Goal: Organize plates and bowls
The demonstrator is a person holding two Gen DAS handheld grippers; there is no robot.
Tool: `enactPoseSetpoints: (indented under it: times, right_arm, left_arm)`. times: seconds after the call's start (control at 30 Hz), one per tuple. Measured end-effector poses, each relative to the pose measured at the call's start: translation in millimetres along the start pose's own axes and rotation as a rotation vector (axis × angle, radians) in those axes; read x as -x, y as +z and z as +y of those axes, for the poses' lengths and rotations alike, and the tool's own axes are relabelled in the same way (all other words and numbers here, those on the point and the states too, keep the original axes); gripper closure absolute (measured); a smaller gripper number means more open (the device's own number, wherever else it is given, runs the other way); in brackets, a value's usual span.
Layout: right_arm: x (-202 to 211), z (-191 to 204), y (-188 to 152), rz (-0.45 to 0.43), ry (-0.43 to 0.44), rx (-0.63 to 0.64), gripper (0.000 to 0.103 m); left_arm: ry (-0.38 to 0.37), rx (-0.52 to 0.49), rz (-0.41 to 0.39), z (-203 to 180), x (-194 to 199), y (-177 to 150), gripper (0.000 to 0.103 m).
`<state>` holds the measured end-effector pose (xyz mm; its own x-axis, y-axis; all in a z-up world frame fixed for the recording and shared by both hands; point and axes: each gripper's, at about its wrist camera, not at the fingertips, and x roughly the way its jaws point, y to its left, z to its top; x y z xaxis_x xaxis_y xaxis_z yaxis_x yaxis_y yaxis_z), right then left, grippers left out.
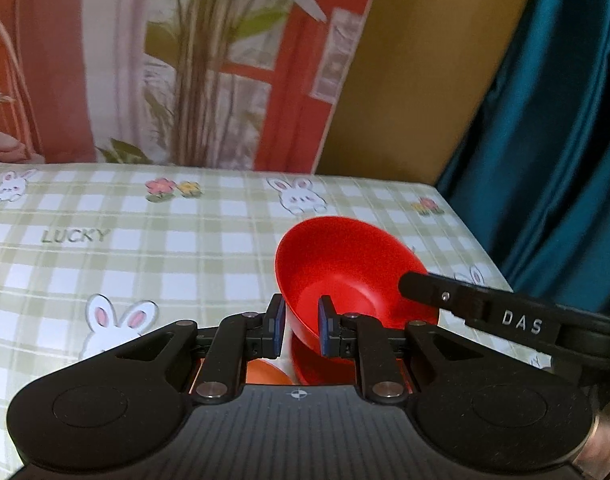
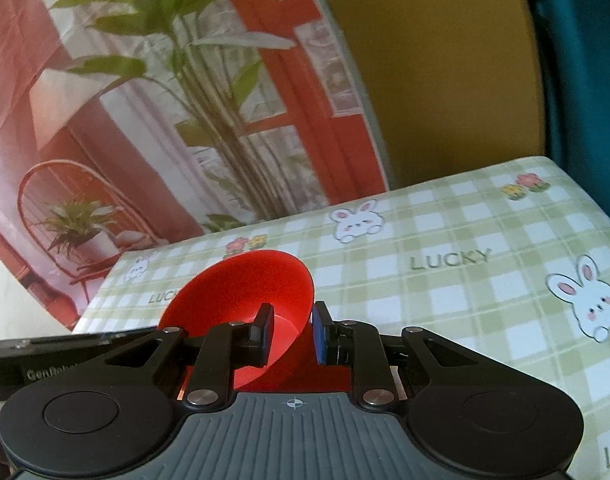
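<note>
— Both tongs are pinching the same red bowl (image 1: pixel 353 276), aren't they?

— Yes. From the left wrist view, the left gripper (image 1: pixel 302 326) is nipping the near-left part of the rim, one blue pad (image 1: pixel 280 322) sitting outside the wall and the other inside. The right gripper (image 1: pixel 477 304) is reaching in from the right side and pressing on the opposite rim.

— And from the other camera?

— The right gripper (image 2: pixel 292 334) is clamping the bowl's (image 2: pixel 241 292) right edge, its black finger (image 2: pixel 265 332) lying inside the bowl and its blue pad outside. The left gripper (image 2: pixel 57 344) is showing only as a dark bar at the left edge.

— Where is the bowl sitting?

— It is being held tilted over the green checked tablecloth (image 1: pixel 145 248) with rabbits and the word LUCKY. Whether it is touching the cloth, I cannot tell. Something orange (image 1: pixel 265 374) is peeking out beneath the left gripper, beside a red shape too hidden to name.
</note>
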<state>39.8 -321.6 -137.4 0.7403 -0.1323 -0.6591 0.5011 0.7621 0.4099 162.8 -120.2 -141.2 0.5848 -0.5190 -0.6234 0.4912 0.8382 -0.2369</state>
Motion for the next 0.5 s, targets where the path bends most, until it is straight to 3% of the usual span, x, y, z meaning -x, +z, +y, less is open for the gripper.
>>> enactPoseSetpoints:
  times: [0.5]
  right_arm:
    - [-5.4,-31.9,-24.8,0.045,-0.021,-0.025,0.083]
  left_arm:
    - [0.013,-0.059,0.109,-17.4,-27.1,-23.2,0.084]
